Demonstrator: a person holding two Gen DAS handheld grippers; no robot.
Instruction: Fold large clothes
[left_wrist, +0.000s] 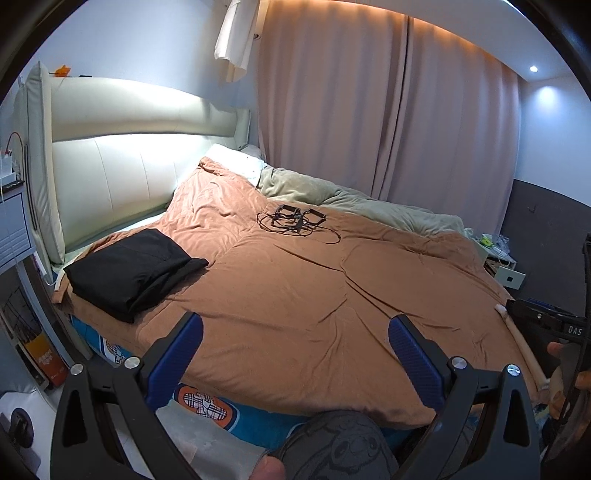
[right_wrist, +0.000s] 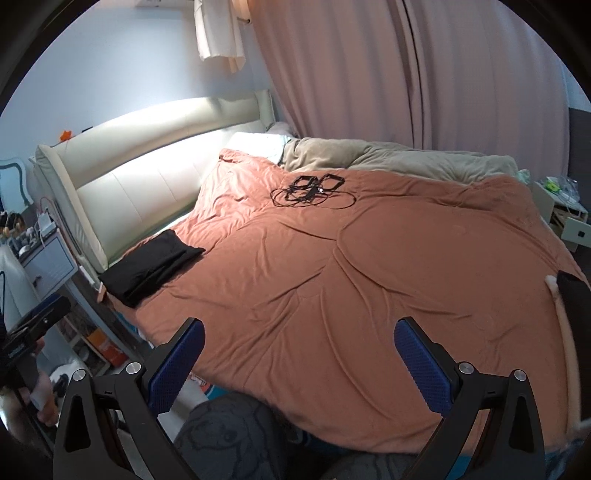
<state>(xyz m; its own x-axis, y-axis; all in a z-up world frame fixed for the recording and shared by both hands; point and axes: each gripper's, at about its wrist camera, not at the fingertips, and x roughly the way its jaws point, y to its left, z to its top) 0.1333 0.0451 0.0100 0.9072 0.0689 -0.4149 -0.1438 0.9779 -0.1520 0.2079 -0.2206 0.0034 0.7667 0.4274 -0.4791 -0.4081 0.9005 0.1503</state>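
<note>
While both claws hang wide apart and empty over the near edge of the bed (left_wrist: 110, 177), nothing is yet in hand. The left claw (left_wrist: 295, 343) shows its blue pads (left_wrist: 184, 350) spread at the bottom of its own view, and the right claw (right_wrist: 299, 347) stands the same way in its view, jaws parted with only the orange duvet (right_wrist: 369, 295) showing between them. The task's garment appears to be the black folded clothing (left_wrist: 129, 271), lying at middle left of the left-wrist frame, on the duvet's corner close to the cream headboard (left_wrist: 122, 177). It looks already doubled into a neat stack, probably set aside there to leave the broad centre of the bed free as a working surface. A tangle of black cables (right_wrist: 310, 192) rests well apart from it, in the upper middle of the frame, just before the rumpled beige blanket (right_wrist: 388, 157). Held back and open like this, the claws seem poised between pieces rather than mid-fold.
</note>
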